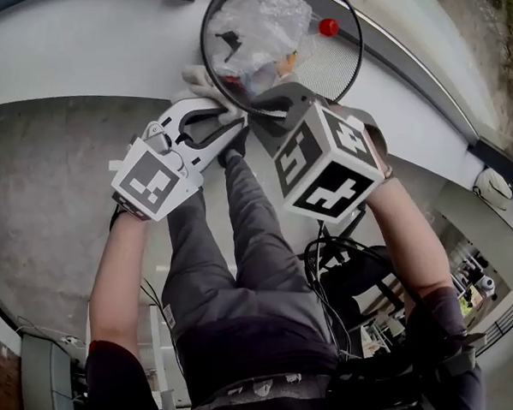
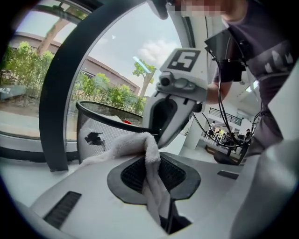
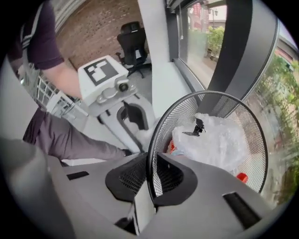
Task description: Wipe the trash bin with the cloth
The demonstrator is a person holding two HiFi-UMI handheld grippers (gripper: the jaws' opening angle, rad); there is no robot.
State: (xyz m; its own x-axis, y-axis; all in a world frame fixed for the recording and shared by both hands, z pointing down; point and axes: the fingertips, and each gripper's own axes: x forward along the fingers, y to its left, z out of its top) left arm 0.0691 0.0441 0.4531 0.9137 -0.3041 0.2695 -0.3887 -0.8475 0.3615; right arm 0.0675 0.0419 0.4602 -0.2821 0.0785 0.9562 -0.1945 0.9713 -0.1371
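Note:
A black wire-mesh trash bin (image 1: 332, 67) stands on the pale sill, holding a crumpled clear plastic bag (image 1: 262, 24) and a red cap (image 1: 328, 27). My left gripper (image 1: 211, 125) is shut on a white cloth (image 2: 149, 156), which bunches against the outside of the bin's near wall (image 2: 100, 128). My right gripper (image 3: 149, 175) is shut on the bin's black rim (image 3: 150, 154): the rim wire runs between its pads at the near edge. In the head view the right gripper (image 1: 274, 106) sits just right of the left one, both at the bin's near side.
A thick dark curved window frame (image 2: 56, 93) rises behind the bin, with glass beyond. The person's grey trouser leg (image 1: 237, 242) reaches up to the sill below the grippers. Black cables (image 1: 339, 264) hang at the right. An office chair (image 3: 133, 35) stands far back.

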